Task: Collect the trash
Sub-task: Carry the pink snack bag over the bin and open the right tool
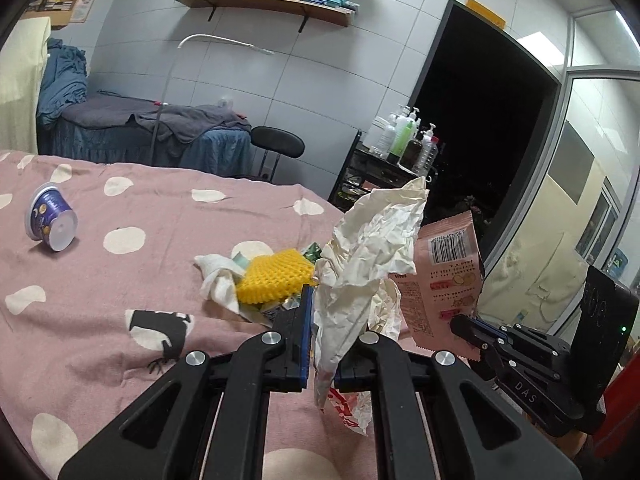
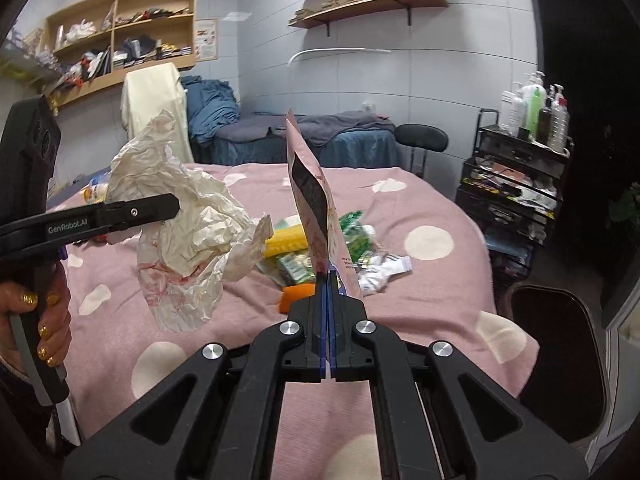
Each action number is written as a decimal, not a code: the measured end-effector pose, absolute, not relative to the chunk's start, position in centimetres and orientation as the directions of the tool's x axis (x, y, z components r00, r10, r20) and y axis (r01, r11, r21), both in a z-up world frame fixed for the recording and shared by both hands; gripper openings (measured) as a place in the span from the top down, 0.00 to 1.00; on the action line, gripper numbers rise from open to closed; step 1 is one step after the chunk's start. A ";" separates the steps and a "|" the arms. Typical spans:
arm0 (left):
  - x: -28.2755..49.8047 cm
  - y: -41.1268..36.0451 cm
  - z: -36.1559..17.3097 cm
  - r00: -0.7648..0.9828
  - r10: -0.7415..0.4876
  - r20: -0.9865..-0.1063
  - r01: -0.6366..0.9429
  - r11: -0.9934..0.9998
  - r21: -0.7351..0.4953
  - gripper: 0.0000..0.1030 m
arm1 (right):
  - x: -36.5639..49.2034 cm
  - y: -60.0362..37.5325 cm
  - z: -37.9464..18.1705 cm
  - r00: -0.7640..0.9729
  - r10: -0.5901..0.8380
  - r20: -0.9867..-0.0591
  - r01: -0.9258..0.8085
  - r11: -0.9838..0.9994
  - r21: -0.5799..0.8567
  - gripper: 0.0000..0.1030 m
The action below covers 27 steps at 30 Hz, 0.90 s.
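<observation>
My left gripper is shut on a crumpled white paper wrapper and holds it above the pink bed. The wrapper also shows in the right wrist view. My right gripper is shut on a pink snack packet, held upright; it also shows in the left wrist view. On the bed lies a trash pile: yellow foam net, white tissue, green wrappers, an orange piece. A blue cup lies on its side at far left.
The pink spotted bedspread covers the bed. A black cart with bottles stands to the right, a black stool behind the bed, and a dark chair by the bed's right edge.
</observation>
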State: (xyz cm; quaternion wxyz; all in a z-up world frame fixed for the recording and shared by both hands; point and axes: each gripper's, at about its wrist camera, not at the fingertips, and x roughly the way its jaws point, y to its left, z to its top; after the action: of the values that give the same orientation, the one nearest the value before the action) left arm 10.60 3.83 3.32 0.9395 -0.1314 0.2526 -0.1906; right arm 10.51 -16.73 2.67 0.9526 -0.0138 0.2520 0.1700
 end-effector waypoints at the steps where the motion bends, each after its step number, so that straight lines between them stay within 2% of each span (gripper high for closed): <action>1: 10.8 3.3 3.4 0.795 -0.435 -0.423 0.305 0.889 -0.341 0.92 | 10.5 -17.4 2.7 0.821 0.306 -0.482 -0.316 0.947 0.064 0.98; 14: 12.7 -4.6 3.5 0.703 -0.576 -0.418 0.485 0.817 -0.311 0.92 | 9.8 -26.8 2.3 0.870 0.105 -0.482 -0.055 0.992 0.116 0.98; 27: 13.1 -11.4 3.0 0.598 -0.671 -0.440 0.608 0.736 -0.297 0.92 | 10.8 -35.2 -0.2 0.839 -0.088 -0.537 0.179 0.977 0.118 0.98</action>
State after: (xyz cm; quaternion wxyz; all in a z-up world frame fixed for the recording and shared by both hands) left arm 13.11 -11.39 2.96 0.8918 -0.0582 0.2699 -0.3583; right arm 10.82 -35.16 -0.22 0.9553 0.0819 0.2753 -0.0699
